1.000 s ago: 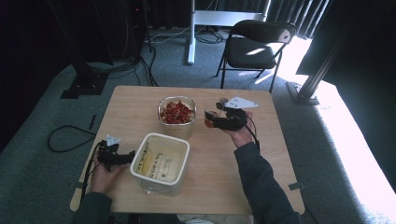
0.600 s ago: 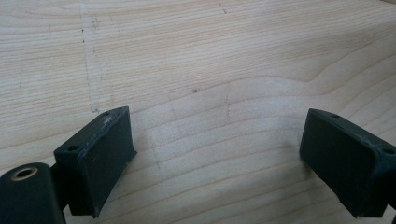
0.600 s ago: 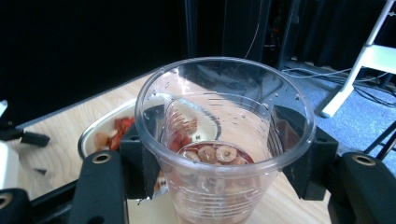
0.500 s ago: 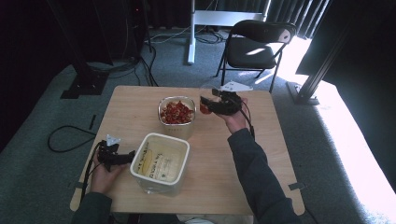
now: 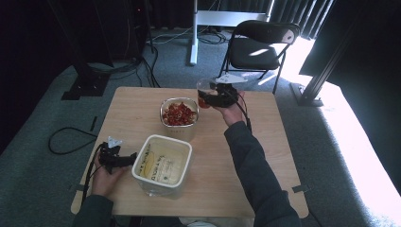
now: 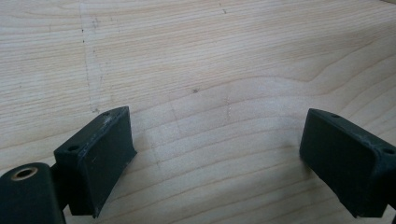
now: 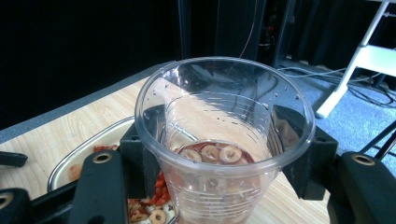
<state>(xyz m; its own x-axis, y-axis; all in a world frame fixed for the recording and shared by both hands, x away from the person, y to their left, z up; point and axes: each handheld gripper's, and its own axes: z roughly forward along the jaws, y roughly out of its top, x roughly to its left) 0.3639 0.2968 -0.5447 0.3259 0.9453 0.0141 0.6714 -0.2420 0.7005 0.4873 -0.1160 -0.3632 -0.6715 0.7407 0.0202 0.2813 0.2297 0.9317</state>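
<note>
the right gripper [image 5: 211, 96] is clamping a clear thin-walled plastic cup [image 7: 223, 140] holding a few dried red slices, above the far edge of the square glass dish [image 5: 178, 114] of slices. the cup is looking light, flexible and easily crushed, so gripping mid-wall is suiting it. the left gripper [image 6: 219, 158] is hanging wide and empty over the wooden counter [image 6: 210, 56].

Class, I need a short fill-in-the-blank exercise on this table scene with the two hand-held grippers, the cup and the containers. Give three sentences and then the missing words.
1. The right gripper is shut on a clear plastic ____.
2. The left gripper has its jaws ____, with only bare table between them.
3. The metal container holds ____-coloured dried pieces, while the white tub sits nearer the person.

Missing words: cup; open; red
</note>
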